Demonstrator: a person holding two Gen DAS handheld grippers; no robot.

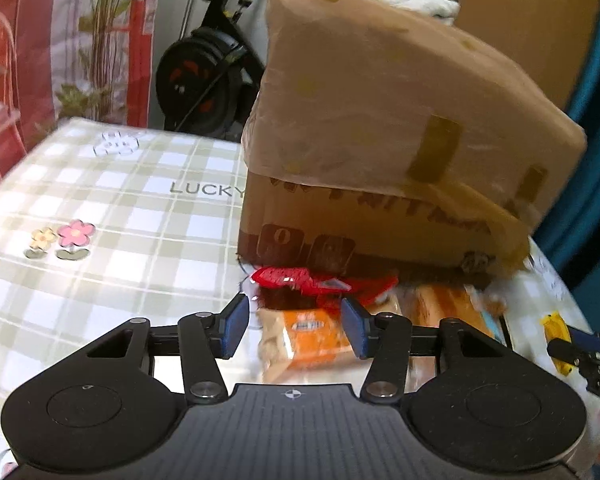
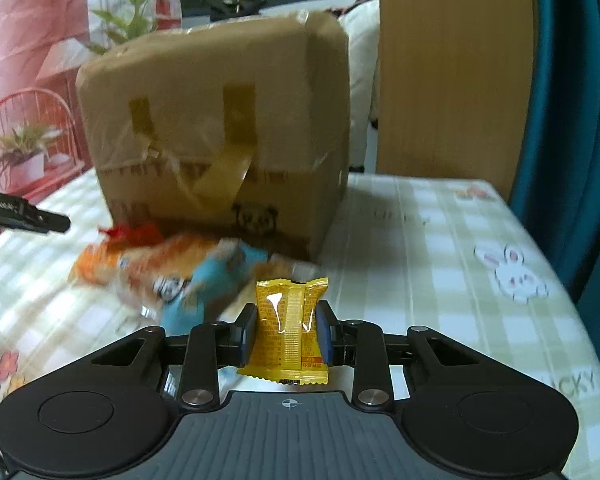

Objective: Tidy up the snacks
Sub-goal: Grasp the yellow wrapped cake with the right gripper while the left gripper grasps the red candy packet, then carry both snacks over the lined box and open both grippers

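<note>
A desk (image 2: 440,248) covered in a pale green checked cloth carries a tall, taped cardboard box (image 2: 220,120) standing toward its far edge. At the foot of the box, on the near side, lies a loose heap of snack packets (image 2: 172,268), orange, red and blue, blurred by motion.

The right gripper (image 2: 287,332) has its jaws clenched on a small yellow packet (image 2: 290,328), held upright by its two long sides and lifted clear of the desk, just in front of the heap.

The left gripper (image 1: 294,326) hangs over the heap with its jaws released and nothing pressed between them; an orange packet (image 1: 312,336) lies directly beneath the gap, a red wrapper (image 1: 320,282) just beyond it against the box.

These packets look light, thin and crinkly, with slick film that may slide. A grip across the middle, not the flimsy sealed ends, seems safest, gentle enough not to crush the contents.
</note>
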